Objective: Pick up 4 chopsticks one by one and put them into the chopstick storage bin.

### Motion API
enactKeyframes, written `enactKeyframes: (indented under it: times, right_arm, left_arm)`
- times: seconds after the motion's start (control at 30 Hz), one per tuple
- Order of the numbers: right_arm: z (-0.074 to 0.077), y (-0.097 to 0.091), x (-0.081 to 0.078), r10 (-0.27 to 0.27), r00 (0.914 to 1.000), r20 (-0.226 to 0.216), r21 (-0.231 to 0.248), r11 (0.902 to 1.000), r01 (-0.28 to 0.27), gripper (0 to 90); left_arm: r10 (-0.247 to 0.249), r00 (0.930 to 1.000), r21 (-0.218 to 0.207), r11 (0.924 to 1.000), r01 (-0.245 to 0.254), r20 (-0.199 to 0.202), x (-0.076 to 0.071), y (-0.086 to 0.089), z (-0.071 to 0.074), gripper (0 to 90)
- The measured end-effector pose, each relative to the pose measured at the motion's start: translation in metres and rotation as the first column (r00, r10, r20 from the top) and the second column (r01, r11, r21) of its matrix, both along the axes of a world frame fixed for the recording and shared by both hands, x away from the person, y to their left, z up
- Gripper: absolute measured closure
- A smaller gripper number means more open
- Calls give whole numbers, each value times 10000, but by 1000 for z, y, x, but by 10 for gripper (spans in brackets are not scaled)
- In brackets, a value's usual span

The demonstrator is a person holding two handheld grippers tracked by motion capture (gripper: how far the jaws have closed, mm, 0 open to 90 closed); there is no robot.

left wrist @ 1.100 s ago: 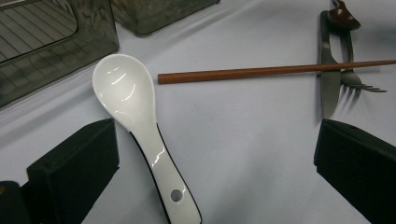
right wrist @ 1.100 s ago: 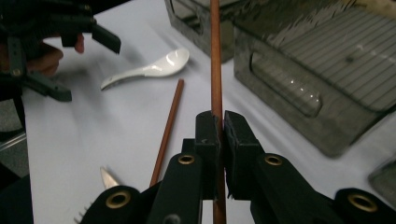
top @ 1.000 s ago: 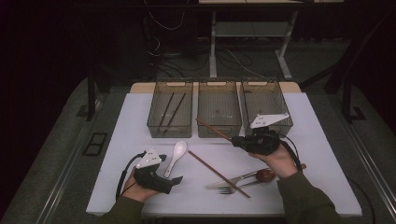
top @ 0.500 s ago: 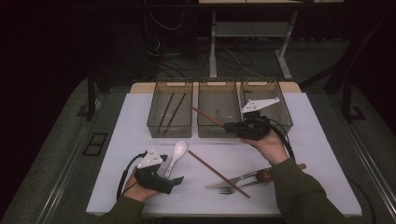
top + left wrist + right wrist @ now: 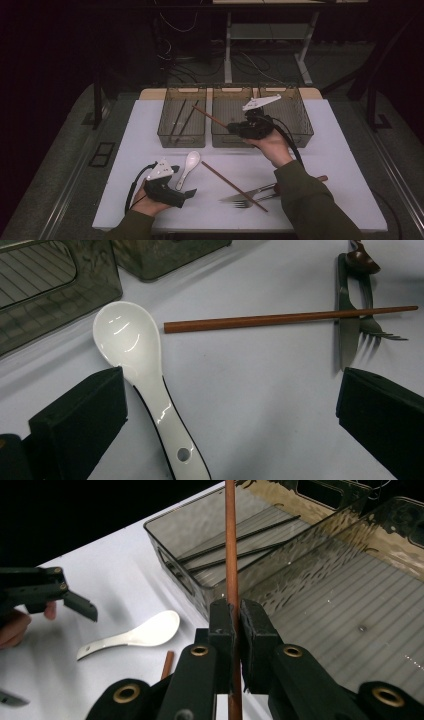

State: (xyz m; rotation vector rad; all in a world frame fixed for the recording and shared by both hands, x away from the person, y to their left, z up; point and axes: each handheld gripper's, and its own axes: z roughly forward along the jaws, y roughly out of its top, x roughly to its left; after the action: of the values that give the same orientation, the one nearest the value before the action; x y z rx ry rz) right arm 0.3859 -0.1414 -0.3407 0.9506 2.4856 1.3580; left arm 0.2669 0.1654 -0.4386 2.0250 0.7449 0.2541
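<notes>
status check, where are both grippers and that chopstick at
Right gripper shut on brown chopstick, held over the bins, tip toward left bin. Left gripper open, idle beside white spoon. Nothing in the way.

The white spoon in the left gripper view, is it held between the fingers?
No, the white spoon lies flat on the table, and the left gripper stands wide open around it without touching.

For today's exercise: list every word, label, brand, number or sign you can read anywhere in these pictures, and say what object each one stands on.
There is no readable text in any view.
White spoon: plain, no marking.
Brown chopstick held in the right tongs: no print.
Three clear bins, such as the left one: no labels visible.
Fork and knife: no stamp can be made out.
Left tongs: black pads, no lettering.
</notes>
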Motion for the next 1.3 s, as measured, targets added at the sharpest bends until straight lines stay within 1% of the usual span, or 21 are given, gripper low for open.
enactKeyframes:
  times: [0.17,0.2,0.23,0.27,0.47,0.7,0.8,0.83,0.97,1.13,1.23,1.3]
  right_arm:
    - [0,14,11,-139,9998,-108,-71,9999,138,846]
    - [0,17,14,-106,9999,-48,-90,9999,106,847]
    - [0,20,16,-107,9999,-38,-146,9998,106,846]
    - [0,23,18,-114,9999,-39,-159,9998,114,846]
    - [2,41,28,-177,9998,-54,-333,9993,175,846]
    - [-1,61,41,-226,9996,-163,-597,9980,216,847]
    - [-3,70,47,-233,9995,-231,-724,9971,215,847]
    - [-4,73,50,-270,9992,-289,-776,9967,246,846]
    - [-7,86,62,-402,9983,-418,-955,9948,361,846]
    - [-10,103,77,-657,9965,-522,-1302,9898,584,846]
    - [-14,114,85,-768,9951,-623,-1459,9870,670,846]
    - [-16,120,90,-838,9946,-609,-1621,9841,730,846]
  left_arm:
    - [-59,10000,64,10000,59,14,0,0,0,0]
    - [-67,10000,65,10000,67,14,0,-1,0,0]
    - [-27,10000,-20,10000,27,2,0,-1,0,0]
    - [-62,10000,33,10000,62,10,0,-1,0,0]
    - [-73,10000,-4,10000,73,37,-1,-1,0,0]
    - [-98,9999,-26,9999,98,55,-1,-2,0,0]
    - [-141,9999,53,9999,141,59,-1,-1,1,0]
    - [-126,9999,6,9999,126,64,-1,-2,0,0]
    - [-195,9998,86,9998,195,94,-1,-2,1,0]
    - [-174,9998,-45,9998,175,76,-2,-3,1,0]
    - [-213,9997,10,9998,213,102,-1,-3,1,0]
    - [-255,9996,50,9997,254,109,-1,-3,1,0]
